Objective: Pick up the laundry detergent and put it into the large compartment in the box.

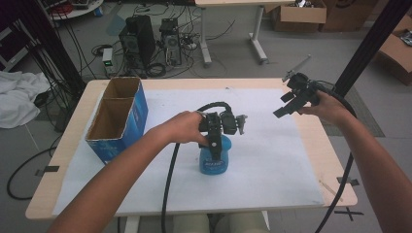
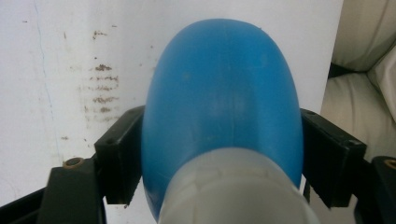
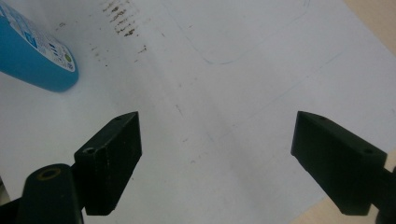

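From the high view, the left gripper is coming down from above onto a blue bottle that is standing upright on the white sheet covering the table, a little toward the person's side of the middle. A blue cardboard box is sitting well to the left, open at the top. The right gripper is hovering above the sheet's far right part, well apart from the bottle.

In the left gripper view, the bottle is sitting between the two black jaws, which are pressing against its sides just below the white cap.

In the right gripper view, the jaws are standing wide apart and holding nothing, with the bottle lying at the upper left edge.
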`<state>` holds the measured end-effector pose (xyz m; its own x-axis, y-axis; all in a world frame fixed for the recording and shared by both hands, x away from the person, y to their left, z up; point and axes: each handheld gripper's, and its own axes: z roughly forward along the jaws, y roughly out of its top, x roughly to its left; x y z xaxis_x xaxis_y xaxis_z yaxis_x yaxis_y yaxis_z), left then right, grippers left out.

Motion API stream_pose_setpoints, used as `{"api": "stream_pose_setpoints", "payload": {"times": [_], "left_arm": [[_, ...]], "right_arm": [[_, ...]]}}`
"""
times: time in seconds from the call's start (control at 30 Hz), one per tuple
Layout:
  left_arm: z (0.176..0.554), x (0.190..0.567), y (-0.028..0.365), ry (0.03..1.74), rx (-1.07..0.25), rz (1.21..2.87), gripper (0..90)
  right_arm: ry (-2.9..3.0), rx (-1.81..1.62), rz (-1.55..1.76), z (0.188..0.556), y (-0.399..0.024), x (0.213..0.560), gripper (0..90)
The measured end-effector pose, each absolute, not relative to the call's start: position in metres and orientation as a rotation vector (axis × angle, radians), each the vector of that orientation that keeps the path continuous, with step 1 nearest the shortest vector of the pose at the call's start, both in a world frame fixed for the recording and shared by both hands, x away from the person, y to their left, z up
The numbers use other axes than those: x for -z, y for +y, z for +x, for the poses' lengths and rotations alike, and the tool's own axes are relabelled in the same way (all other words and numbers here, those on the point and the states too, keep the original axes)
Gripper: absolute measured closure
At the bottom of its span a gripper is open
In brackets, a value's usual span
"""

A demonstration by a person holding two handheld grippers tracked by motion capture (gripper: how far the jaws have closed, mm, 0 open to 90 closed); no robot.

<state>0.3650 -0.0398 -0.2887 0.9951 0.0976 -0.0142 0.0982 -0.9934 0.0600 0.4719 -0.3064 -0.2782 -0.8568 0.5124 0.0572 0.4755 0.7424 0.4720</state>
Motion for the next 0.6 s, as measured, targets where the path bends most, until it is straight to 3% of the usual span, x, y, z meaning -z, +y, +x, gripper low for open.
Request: {"api": "stream_pose_setpoints", "payload": {"times": [0.6], "left_arm": [[0.3669, 0.2889, -0.0391, 0.166, 0.02, 3.067, 30.2]], "right_arm": [[2.864, -0.747, 0.809, 0.4725, -0.3056, 0.278, 16.2]]}}
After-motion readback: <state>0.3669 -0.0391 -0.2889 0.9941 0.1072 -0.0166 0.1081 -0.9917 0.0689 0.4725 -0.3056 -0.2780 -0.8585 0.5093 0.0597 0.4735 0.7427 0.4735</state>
